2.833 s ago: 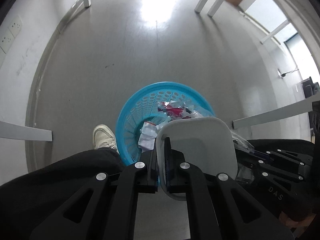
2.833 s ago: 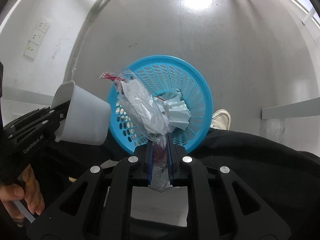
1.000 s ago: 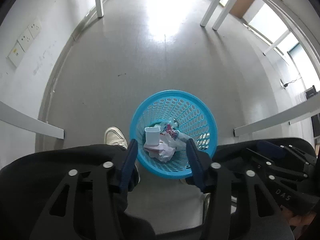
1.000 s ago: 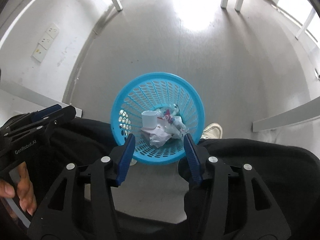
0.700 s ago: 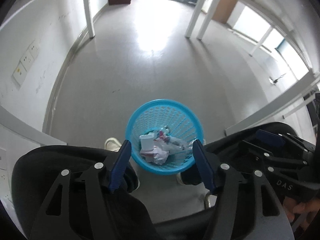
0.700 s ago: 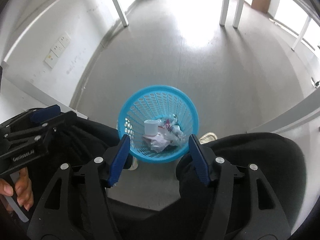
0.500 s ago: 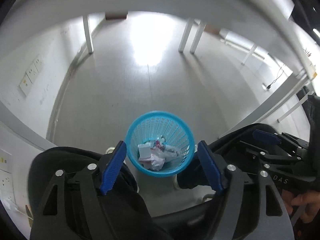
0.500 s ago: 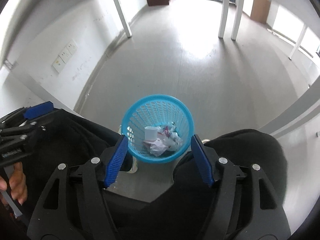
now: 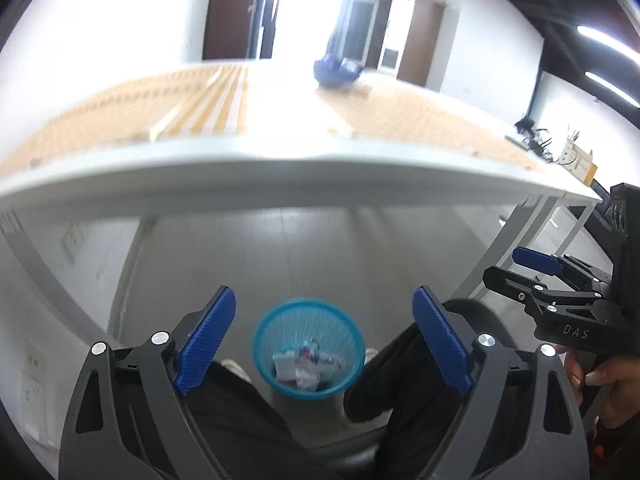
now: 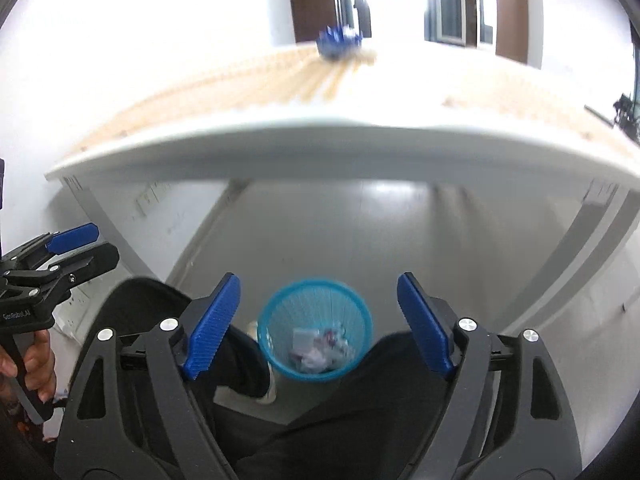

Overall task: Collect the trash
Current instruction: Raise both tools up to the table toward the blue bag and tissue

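1. The blue basket (image 9: 308,344) stands on the grey floor (image 9: 320,248) below the table's near edge, at about 6 o'clock in both wrist views, between the person's dark-trousered legs (image 10: 352,400).
2. Inside it lies the trash (image 9: 300,368): crumpled white paper, clear wrapping with a red bit, and what looks like a small white cup; motion blur hides finer detail.
3. The left gripper (image 9: 324,344) hangs well above the basket, its blue-padded jaws opening wide with nothing between them; the basket shows through the gap.
4. The right gripper (image 10: 318,324) is likewise high over the basket, jaws opening, empty.
5. In the left view the right gripper appears at 3 o'clock, held by a hand (image 9: 608,384); in the right view the left gripper sits at 9 o'clock.
6. The white-edged table (image 9: 280,160) spans both views, its top covered by a tan patterned mat.
7. A blue object (image 9: 335,72) rests at the table's far side, at 12 o'clock; too blurred to identify.
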Available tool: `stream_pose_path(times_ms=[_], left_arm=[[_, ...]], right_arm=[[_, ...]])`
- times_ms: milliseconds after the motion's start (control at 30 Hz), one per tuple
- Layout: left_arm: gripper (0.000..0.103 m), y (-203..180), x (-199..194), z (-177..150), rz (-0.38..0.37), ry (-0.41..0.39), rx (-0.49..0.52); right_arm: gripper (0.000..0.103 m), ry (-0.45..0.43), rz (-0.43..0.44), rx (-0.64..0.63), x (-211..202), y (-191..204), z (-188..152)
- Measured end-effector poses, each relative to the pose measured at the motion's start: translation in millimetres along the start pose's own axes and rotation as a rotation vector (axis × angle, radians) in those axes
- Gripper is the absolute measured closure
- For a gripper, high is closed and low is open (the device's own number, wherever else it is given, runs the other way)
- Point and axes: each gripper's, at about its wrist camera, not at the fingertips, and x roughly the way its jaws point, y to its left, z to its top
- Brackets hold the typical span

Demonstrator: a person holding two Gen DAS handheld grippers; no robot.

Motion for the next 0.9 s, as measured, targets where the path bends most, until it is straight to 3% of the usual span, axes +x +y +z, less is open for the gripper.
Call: stream_pose_path(times_ms=[267, 567, 900], left_arm=[[0.006, -15.0, -27.7, 36.8, 0.013, -0.137, 0.059], [0.006, -13.1, -19.5, 94.6, -0.009, -0.176, 0.045], [0.006, -10.6, 20.3, 168.6, -0.033, -0.164, 0.015]], right_arm=[[0.012, -0.137, -0.005, -0.026, -31.4, -3.2, 35.9], [0.009, -0.195, -0.007, -0.012, -25.0, -26.4, 79.9], [0.009, -0.193, -0.040, 0.010, 16.5, -68.1, 147.5]])
